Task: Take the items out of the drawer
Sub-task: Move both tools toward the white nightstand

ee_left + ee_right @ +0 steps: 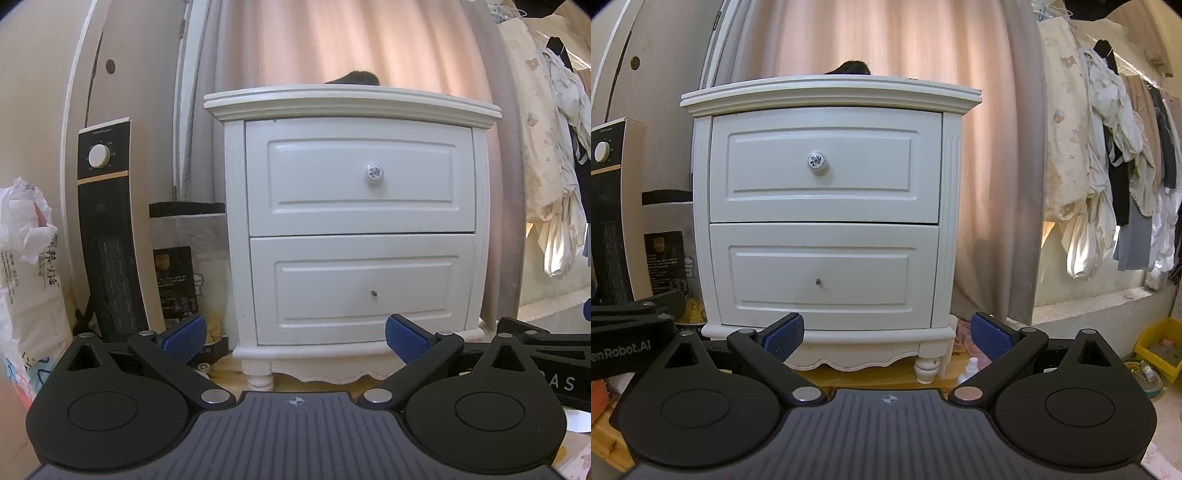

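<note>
A white two-drawer nightstand (354, 107) (831, 94) stands ahead in both views. Its top drawer (360, 181) (823, 166) is shut and has a round floral knob (374, 171) (816, 160). The bottom drawer (364, 291) (823, 273) is shut and shows only a small metal stud (373, 293) (818, 281). My left gripper (295, 338) is open and empty, some way in front of the bottom drawer. My right gripper (888, 336) is open and empty, in front of the nightstand's lower right. A dark item (356, 78) (851, 68) lies on top, mostly hidden.
A black tower heater (107, 236) and a packaged box (177, 266) stand left of the nightstand. Plastic bags (26, 251) sit at far left. Pink curtains (990, 147) hang behind. Clothes (1115, 166) hang at right. A small white bottle (969, 369) and a yellow bin (1161, 347) lie on the floor.
</note>
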A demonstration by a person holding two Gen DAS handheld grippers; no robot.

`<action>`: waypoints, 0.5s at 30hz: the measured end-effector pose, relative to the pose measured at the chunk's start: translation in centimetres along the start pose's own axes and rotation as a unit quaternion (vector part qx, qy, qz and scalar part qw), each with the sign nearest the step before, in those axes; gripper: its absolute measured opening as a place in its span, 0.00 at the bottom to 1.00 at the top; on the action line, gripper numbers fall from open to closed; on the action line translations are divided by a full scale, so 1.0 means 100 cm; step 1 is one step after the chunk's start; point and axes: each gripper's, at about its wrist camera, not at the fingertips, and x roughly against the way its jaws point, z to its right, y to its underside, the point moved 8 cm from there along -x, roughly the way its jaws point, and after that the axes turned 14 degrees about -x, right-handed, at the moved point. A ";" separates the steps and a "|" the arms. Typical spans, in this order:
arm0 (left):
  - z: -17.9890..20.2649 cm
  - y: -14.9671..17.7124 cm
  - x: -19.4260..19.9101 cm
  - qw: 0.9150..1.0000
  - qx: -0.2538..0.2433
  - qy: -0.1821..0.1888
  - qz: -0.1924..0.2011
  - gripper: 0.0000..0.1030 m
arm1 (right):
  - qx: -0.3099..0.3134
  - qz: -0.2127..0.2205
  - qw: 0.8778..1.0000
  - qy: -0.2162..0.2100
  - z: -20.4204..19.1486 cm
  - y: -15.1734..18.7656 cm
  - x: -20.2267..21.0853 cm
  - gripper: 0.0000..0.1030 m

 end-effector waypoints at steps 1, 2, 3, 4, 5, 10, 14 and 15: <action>0.000 -0.001 0.000 1.000 0.000 0.000 0.000 1.00 | 0.000 0.000 1.000 0.000 0.000 0.000 0.000 1.00; 0.000 -0.001 -0.001 1.000 0.000 0.001 0.001 1.00 | 0.000 0.001 1.000 0.000 0.000 0.000 0.000 1.00; -0.001 -0.002 -0.001 1.000 0.001 0.002 0.001 1.00 | 0.000 0.001 1.000 0.000 0.000 0.001 0.000 1.00; -0.001 -0.002 -0.001 1.000 0.002 0.002 0.002 1.00 | -0.001 0.001 1.000 -0.001 0.000 0.000 0.000 1.00; -0.001 -0.002 -0.001 1.000 0.003 0.002 0.002 1.00 | -0.001 0.001 1.000 -0.001 0.000 0.000 0.000 1.00; -0.001 -0.003 -0.003 1.000 0.007 0.003 0.002 1.00 | 0.001 0.004 1.000 -0.002 -0.001 -0.002 0.000 1.00; 0.000 -0.003 -0.004 1.000 0.007 0.000 0.003 1.00 | 0.004 0.010 1.000 0.001 -0.001 -0.003 0.001 1.00; 0.000 -0.002 -0.004 1.000 0.007 0.000 0.003 1.00 | 0.004 0.012 1.000 0.002 -0.001 -0.003 0.001 1.00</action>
